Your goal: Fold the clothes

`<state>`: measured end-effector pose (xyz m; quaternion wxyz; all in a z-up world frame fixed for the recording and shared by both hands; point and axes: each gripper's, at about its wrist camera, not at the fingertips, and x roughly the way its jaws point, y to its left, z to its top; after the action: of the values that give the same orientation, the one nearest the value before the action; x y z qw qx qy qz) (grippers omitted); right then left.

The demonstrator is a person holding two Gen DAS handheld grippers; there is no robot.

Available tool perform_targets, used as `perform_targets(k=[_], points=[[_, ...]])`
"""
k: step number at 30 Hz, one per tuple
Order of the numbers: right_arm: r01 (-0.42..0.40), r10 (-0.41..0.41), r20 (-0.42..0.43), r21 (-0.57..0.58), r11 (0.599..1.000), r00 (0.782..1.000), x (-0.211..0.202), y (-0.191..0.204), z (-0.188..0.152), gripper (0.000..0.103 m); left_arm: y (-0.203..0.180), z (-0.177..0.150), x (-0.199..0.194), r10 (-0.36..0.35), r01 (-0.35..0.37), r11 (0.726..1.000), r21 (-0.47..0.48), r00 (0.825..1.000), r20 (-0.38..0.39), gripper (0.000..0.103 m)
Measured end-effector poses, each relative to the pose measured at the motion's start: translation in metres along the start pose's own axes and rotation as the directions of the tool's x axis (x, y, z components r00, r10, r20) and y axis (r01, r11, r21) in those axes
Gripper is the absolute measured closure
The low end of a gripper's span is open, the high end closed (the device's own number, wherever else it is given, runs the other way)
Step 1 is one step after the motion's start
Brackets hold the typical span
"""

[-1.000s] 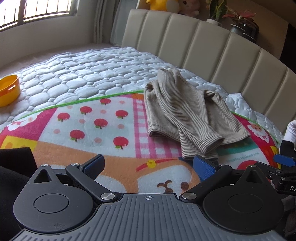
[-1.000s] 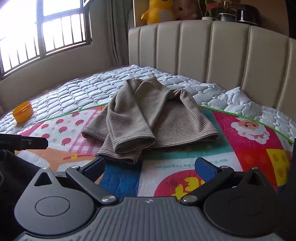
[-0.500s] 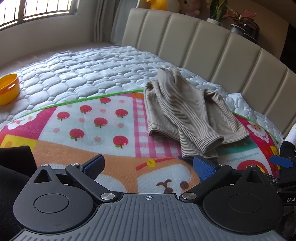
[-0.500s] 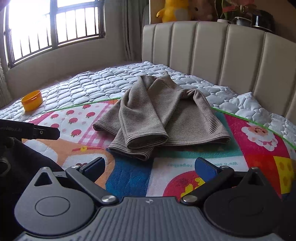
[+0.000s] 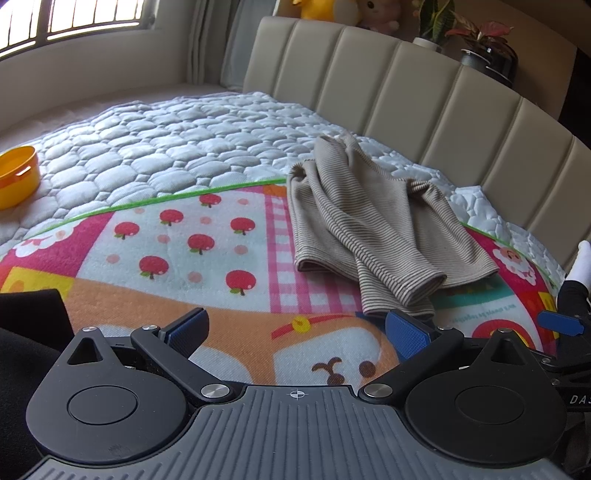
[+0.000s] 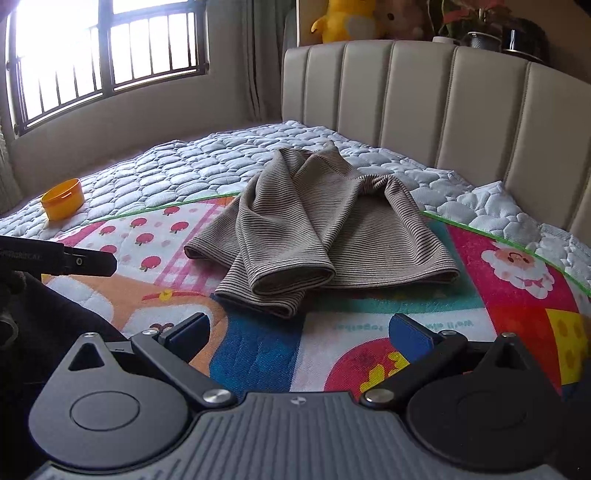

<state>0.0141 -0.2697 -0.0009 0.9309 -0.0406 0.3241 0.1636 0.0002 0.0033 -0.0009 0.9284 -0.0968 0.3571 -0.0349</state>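
Observation:
A beige striped top (image 5: 373, 225) (image 6: 317, 229) lies loosely bunched on a colourful cartoon blanket (image 5: 207, 266) (image 6: 402, 325), its sleeves folded over the body and pointing toward me. My left gripper (image 5: 297, 330) hovers open over the blanket, short of the garment's near cuffs and a little left of them. My right gripper (image 6: 299, 330) is open too, empty, just in front of the cuffs. Part of the right gripper's blue pad (image 5: 559, 323) shows at the right edge of the left wrist view. The left gripper's black finger (image 6: 74, 260) pokes into the right wrist view from the left.
An orange plastic bowl (image 5: 16, 177) (image 6: 62, 199) sits on the white quilted mattress (image 5: 166, 147) at far left. A beige padded headboard (image 6: 424, 96) rises behind the garment, with plush toys (image 6: 341, 20) and potted plants (image 5: 484, 44) on its ledge. A barred window (image 6: 107, 55) is on the left.
The right gripper has shifted right and a bit closer, so the garment sits more central in its view. The left gripper barely moved. Both stay open.

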Motion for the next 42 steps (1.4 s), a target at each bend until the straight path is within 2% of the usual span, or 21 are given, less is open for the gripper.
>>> perform_targets(k=[22, 30, 37, 42], points=[[0.002, -0.002, -0.007, -0.005, 1.0, 1.0, 0.001, 0.0, 0.001, 0.0, -0.001, 0.0, -0.001, 0.004, -0.004, 1.0, 0.003, 1.0, -0.003, 0.0], [0.001, 0.0, -0.019, 0.006, 1.0, 1.0, 0.002, -0.001, 0.002, 0.0, -0.004, 0.004, 0.004, 0.011, -0.011, 1.0, 0.006, 0.999, -0.042, 0.0], [-0.004, 0.008, -0.05, 0.069, 0.998, 0.999, 0.011, -0.012, 0.004, 0.0, -0.013, 0.02, 0.019, -0.05, 0.051, 0.999, 0.013, 0.998, -0.047, 0.0], [0.014, -0.003, -0.078, 0.143, 0.99, 0.997, 0.021, -0.025, 0.002, 0.0, -0.035, 0.052, 0.041, -0.109, 0.109, 0.994, 0.027, 0.994, 0.009, 0.0]])
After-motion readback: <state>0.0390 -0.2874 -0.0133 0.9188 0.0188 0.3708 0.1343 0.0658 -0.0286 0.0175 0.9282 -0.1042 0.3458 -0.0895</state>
